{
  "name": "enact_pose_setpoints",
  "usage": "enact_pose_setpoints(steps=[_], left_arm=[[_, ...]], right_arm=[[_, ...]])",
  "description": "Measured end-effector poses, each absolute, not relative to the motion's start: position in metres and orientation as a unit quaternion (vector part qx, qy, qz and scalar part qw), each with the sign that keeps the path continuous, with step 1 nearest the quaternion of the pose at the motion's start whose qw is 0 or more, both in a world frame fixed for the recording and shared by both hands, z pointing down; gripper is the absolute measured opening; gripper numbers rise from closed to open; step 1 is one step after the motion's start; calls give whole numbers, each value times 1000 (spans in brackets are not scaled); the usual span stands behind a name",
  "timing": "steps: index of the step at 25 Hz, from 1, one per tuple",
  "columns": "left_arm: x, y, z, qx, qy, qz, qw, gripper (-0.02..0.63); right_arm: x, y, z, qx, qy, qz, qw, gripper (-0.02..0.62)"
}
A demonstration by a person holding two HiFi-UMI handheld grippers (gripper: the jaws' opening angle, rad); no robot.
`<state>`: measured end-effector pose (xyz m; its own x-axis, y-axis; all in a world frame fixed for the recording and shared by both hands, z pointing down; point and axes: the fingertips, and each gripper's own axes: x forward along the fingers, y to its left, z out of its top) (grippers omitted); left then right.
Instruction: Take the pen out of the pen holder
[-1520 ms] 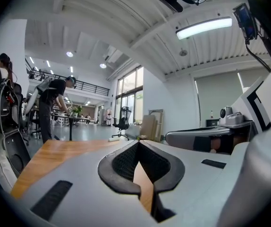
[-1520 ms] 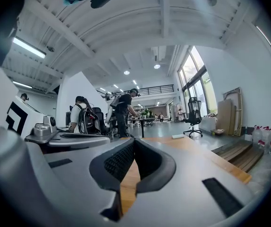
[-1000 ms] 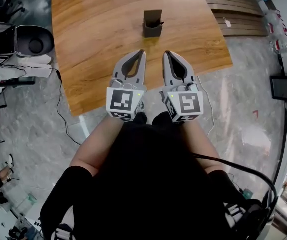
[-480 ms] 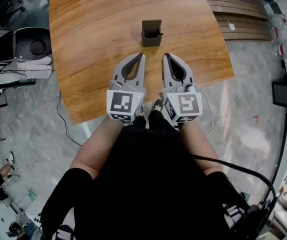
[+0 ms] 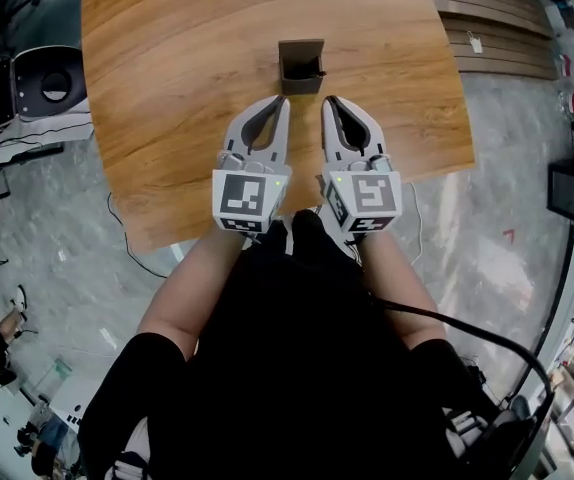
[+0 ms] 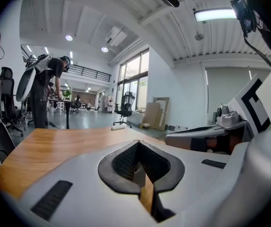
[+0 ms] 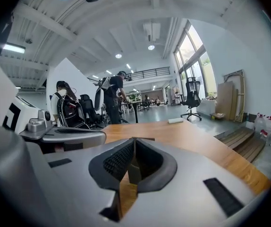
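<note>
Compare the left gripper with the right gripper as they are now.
The left gripper aims at the left edge of the pen holder and leans rightward. The right gripper aims at its right edge and leans leftward. The black marker pattern on the left gripper differs from that on the right gripper. Both are shut, empty, and short of the holder, above the wooden table.

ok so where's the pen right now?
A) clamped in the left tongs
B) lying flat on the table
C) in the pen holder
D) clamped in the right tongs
C: the pen sits inside the pen holder on the table, while the left tongs and right tongs are both shut on nothing, just short of the holder.
</note>
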<state>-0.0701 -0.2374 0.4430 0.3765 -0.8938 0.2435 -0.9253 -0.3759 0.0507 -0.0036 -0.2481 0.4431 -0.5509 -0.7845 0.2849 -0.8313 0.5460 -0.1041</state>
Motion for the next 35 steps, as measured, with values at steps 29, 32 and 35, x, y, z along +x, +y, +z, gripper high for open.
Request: enact_pose_setpoints(steps=[29, 32, 35], left_arm=[[-77, -284, 524, 809, -560, 122, 134, 0], [-80, -283, 522, 809, -560, 121, 131, 0], [-80, -283, 514, 810, -561, 117, 124, 0]], right_arm=[[-17, -319, 545, 458, -855, 166, 179, 17], [-21, -316, 539, 458, -857, 156, 176, 17], [-20, -314, 528, 460, -859, 149, 169, 17]])
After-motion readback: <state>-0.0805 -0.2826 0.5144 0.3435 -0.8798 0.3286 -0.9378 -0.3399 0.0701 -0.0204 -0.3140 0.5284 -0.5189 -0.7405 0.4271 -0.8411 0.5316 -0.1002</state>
